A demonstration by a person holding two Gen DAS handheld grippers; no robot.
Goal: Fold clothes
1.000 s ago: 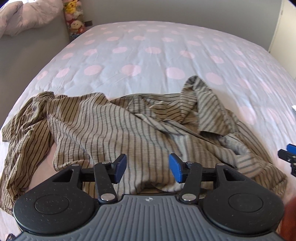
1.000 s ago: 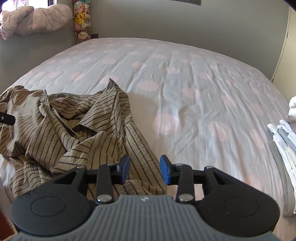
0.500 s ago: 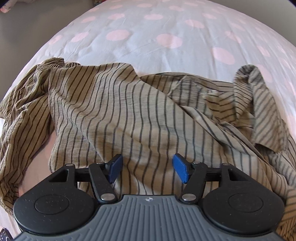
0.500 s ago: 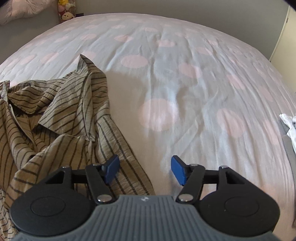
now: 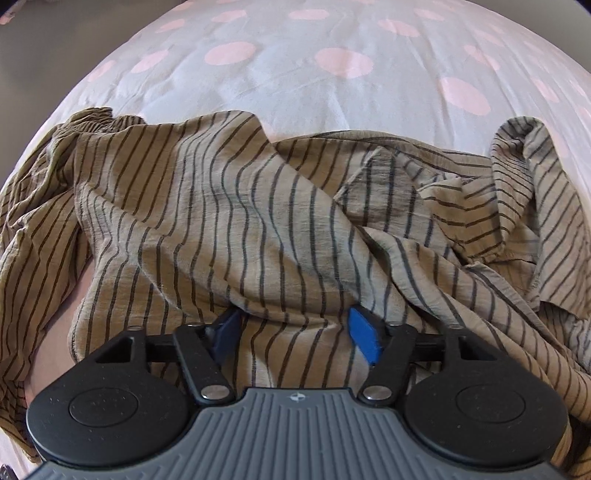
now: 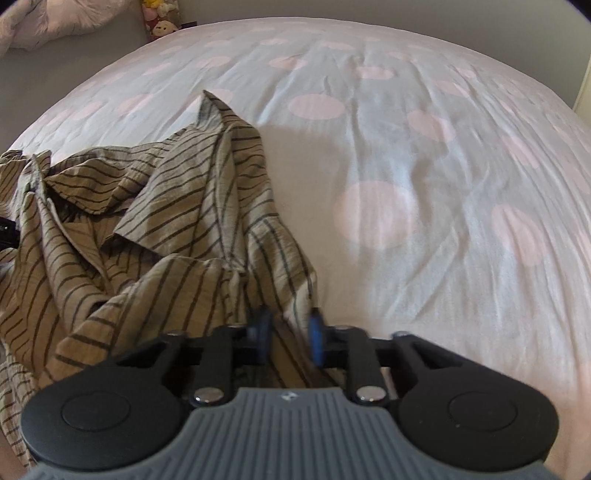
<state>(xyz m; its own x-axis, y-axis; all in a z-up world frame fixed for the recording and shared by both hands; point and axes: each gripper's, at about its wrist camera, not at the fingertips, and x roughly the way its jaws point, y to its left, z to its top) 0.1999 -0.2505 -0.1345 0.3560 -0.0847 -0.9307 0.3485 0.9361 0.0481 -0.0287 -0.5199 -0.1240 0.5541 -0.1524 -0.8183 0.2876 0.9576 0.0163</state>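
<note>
A tan shirt with dark stripes (image 5: 240,221) lies crumpled on the bed, near its front edge. In the left wrist view my left gripper (image 5: 295,321) points down into the shirt. A fold of cloth bulges between its blue pads and hides the left tip. Its jaws are closing but still stand wide. In the right wrist view the shirt (image 6: 147,258) fills the left half. My right gripper (image 6: 288,325) sits at the shirt's right hem, its blurred jaws closing tight with the hem pinched between them.
The bed wears a pale sheet with pink dots (image 6: 443,184), bare to the right of and beyond the shirt. Stuffed toys (image 6: 162,18) and a pink bundle of bedding (image 6: 55,22) sit past the far left corner. A grey wall runs behind.
Both grippers have come down and in onto the shirt. The right jaws opened wide and then snapped together on the hem. The left jaws now have a fold of cloth between them.
</note>
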